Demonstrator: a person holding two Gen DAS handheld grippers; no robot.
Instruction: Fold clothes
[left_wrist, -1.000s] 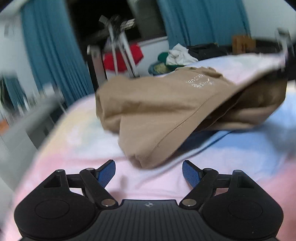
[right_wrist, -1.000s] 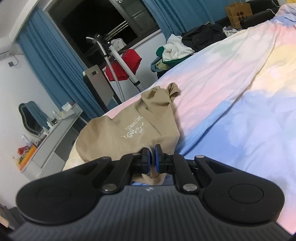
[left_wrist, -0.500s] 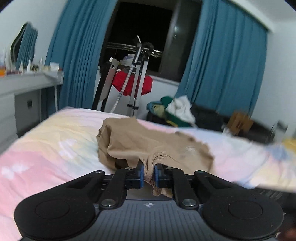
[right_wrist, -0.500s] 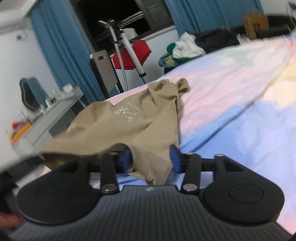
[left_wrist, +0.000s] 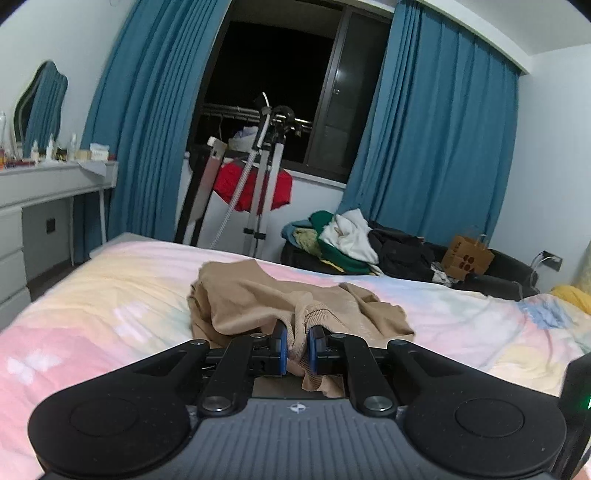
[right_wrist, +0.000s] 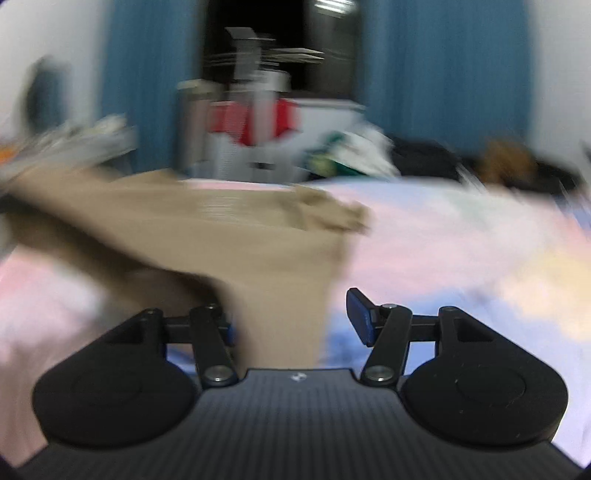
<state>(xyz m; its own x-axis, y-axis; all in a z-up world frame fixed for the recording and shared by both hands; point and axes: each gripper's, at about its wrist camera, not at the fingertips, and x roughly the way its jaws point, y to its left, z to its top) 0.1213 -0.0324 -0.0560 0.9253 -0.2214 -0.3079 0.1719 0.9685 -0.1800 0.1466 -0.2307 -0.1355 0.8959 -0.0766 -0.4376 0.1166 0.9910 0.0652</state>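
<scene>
One tan knit garment (left_wrist: 258, 295) on the pastel patchwork bed (left_wrist: 110, 295), pinched by the left tool (left_wrist: 294, 347).

The left tool points slightly downward, pressed on a ribbed fold. The right tool (right_wrist: 291, 325), blurred and also tilted down, has just been spreading; cloth hangs between its parted jaws, against the left pad only. Two tools, one garment.

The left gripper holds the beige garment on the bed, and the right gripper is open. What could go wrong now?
1. The left gripper pinches only a small ribbed edge of the beige garment; it may slip out when pulled.
2. The right gripper, whose jaws have just been opening, has cloth hanging between them with no grip; that side may drop unevenly.
3. The garment lies bunched on the bedsheet, so a fold could trap wrinkles.
</scene>
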